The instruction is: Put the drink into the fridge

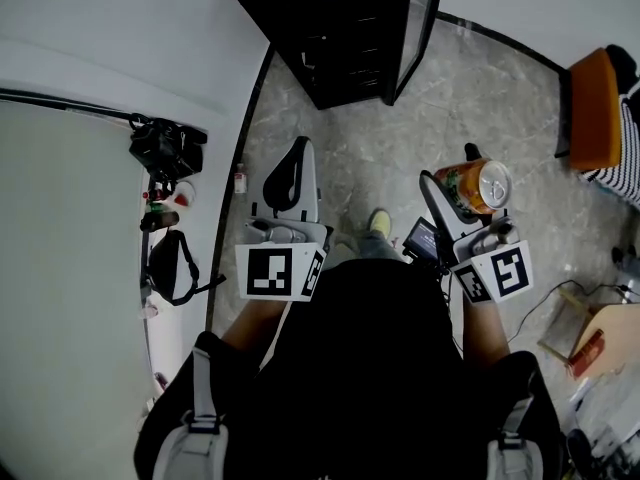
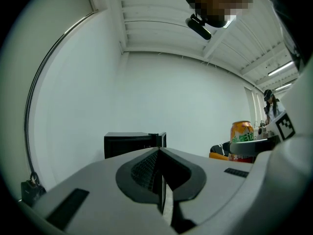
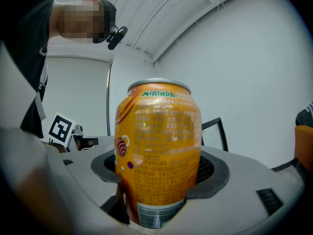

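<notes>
The right gripper has its two jaws clenched on an orange metal drink can with the word MIRINDA near its rim. The can stands upright between the dark jaw pads, and its lower part sits deep between them. In the head view the can is in the air above the grey marbled floor, on the person's right side and well apart from the fridge.

The left gripper has its jaws pressed together with nothing between them. It is held beside the right gripper, at the person's left.

The small black fridge stands at the far edge of the floor, close to the white wall, and its door is swung open. At the right edge of the floor there is an orange seat. At the left edge, by the wall, a black camera on a stand is seen.
</notes>
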Action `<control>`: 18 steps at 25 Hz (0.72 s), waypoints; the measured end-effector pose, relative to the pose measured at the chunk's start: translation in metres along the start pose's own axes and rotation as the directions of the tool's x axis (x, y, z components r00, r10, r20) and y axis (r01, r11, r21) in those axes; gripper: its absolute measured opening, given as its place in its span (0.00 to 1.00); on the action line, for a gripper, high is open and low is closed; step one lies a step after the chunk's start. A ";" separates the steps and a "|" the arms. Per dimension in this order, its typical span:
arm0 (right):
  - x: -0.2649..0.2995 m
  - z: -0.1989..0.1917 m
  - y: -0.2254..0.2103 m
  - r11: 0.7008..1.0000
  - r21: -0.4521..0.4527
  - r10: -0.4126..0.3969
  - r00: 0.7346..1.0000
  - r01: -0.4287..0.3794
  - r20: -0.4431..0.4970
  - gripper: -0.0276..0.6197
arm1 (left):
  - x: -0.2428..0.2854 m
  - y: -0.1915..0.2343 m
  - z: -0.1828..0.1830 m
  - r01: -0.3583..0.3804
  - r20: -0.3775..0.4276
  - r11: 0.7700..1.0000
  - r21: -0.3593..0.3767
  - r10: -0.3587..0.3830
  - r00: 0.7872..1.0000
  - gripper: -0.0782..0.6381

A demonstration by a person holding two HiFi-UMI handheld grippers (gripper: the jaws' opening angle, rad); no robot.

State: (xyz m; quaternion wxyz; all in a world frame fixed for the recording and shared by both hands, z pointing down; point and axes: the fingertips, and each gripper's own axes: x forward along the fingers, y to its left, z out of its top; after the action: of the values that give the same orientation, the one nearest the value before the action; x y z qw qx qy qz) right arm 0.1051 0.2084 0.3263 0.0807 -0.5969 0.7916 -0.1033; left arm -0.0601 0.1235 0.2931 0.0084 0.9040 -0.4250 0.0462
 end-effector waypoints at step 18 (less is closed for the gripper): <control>0.013 0.002 -0.008 1.000 0.030 -0.002 1.000 0.002 0.002 0.57 | 0.015 0.000 0.002 0.014 -0.011 1.000 -0.002 -0.014 1.000 0.12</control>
State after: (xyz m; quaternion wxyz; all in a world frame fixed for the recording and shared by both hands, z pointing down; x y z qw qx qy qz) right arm 0.1097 0.1933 0.3269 0.0903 -0.5965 0.7892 -0.1147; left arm -0.0504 0.1116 0.2927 0.0116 0.9067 -0.4186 0.0506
